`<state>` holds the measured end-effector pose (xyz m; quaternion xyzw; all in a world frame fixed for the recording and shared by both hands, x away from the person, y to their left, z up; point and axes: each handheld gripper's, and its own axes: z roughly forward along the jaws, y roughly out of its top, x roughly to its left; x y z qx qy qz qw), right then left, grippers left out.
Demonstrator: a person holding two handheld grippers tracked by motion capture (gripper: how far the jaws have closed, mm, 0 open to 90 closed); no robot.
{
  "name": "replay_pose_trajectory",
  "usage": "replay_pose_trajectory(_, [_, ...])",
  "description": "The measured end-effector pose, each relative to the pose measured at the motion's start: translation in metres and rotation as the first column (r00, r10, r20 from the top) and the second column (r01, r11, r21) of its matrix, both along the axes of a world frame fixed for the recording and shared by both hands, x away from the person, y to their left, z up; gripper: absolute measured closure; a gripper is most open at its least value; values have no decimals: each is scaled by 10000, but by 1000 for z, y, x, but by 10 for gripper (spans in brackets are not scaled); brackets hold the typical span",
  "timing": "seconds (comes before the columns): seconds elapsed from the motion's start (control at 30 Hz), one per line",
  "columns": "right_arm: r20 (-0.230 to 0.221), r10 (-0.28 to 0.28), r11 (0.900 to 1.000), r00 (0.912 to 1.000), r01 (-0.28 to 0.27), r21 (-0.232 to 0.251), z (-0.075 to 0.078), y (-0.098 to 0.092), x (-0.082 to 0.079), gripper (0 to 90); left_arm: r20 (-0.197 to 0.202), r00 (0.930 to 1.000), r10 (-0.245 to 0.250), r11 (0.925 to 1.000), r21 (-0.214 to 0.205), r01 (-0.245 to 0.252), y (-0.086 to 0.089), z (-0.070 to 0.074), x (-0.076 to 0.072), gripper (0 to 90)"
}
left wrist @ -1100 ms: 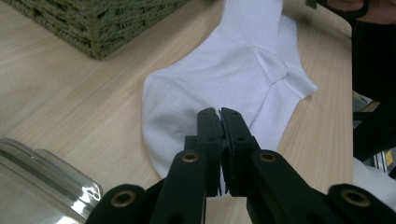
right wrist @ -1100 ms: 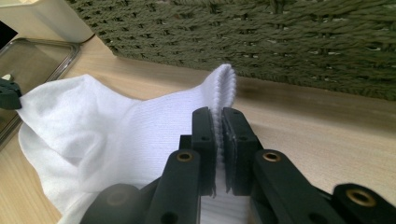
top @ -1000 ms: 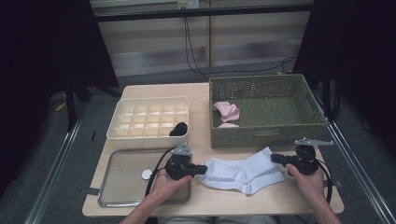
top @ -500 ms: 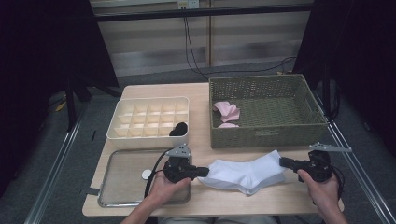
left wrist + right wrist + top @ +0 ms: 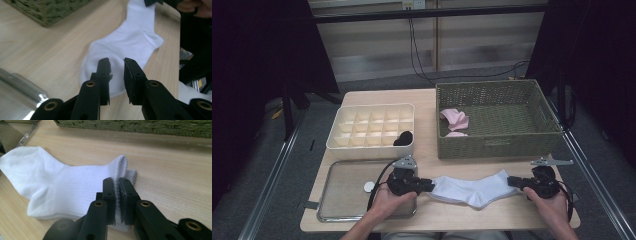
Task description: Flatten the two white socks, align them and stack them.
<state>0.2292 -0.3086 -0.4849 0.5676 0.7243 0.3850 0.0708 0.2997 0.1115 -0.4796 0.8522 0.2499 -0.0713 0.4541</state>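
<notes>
A white sock (image 5: 472, 190) lies flat and stretched across the table's front edge between both grippers. My left gripper (image 5: 429, 186) is at its toe end. In the left gripper view the left gripper (image 5: 117, 61) is open, with its jaws apart just over the toe of the sock (image 5: 130, 47). My right gripper (image 5: 512, 181) is at the cuff end. In the right gripper view the right gripper (image 5: 116, 181) is shut on the ribbed cuff of the sock (image 5: 62, 182).
A green wicker basket (image 5: 497, 145) behind the sock holds pink socks (image 5: 454, 119). A white compartment box (image 5: 372, 125) at the back left has a black item (image 5: 403, 138) in one cell. A metal tray (image 5: 344, 195) with a small white disc (image 5: 369, 186) lies under my left hand.
The sock, bunched up half a second ago, now lies flat and drawn out. My right gripper went right with the cuff, then came slightly back. The left hand barely moved.
</notes>
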Motion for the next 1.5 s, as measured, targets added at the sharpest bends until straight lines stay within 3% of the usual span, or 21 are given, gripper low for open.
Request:
replay_pose_trajectory(0.1, [-125,27,9998,9999,-29,-173,-3,1,2,836,-37,9997,240,9996,-144,-240,5,0,6,772])
replay_pose_trajectory(0.37, [-244,53,9997,9997,-59,-216,-7,2,3,823,-296,9993,239,9981,571,-222,-5,-15,9,672])
replay_pose_trajectory(0.43, [-235,51,9998,9997,-56,-213,-8,2,4,822,-181,9998,66,9971,757,-52,-9,-17,9,725])
replay_pose_trajectory(0.5, [-260,56,9998,9996,-61,-193,-9,3,4,822,-401,9991,-123,9971,740,153,-11,-18,10,860])
replay_pose_trajectory(0.53, [-284,41,9997,9996,-47,-228,-8,3,5,822,-413,9990,-185,9966,792,217,-10,-18,11,867])
replay_pose_trajectory(0.57, [-239,94,9996,9997,-100,-259,-9,3,5,822,-383,9992,-93,9960,884,126,-9,-16,12,870])
replay_pose_trajectory(0.8, [-156,177,9994,9997,-182,-286,-9,5,8,800,-69,9982,604,9969,505,-599,3,-8,16,865])
replay_pose_trajectory(0.87, [-152,183,9994,9997,-187,-292,-8,5,7,778,62,9971,764,9959,491,-766,2,-6,14,789])
replay_pose_trajectory(0.93, [37,236,9997,9997,-236,-63,-7,5,6,767,69,9987,513,9984,246,-515,2,-5,12,768])
replay_pose_trajectory(1.03, [365,194,9998,9991,-198,103,-3,2,4,721,86,9990,431,9987,253,-433,-2,-3,8,742])
replay_pose_trajectory(1.2, [247,-43,10000,9997,44,-62,-5,-1,7,638,58,9998,-198,9991,377,196,-11,-6,2,771])
replay_pose_trajectory(1.4, [-39,-57,9995,10000,56,-295,-8,0,9,620,-145,9989,-445,9945,944,457,-16,-18,2,777])
replay_pose_trajectory(1.5, [-195,92,9989,9998,-101,-455,-10,2,10,626,-156,9991,-383,9948,934,396,-16,-20,1,755])
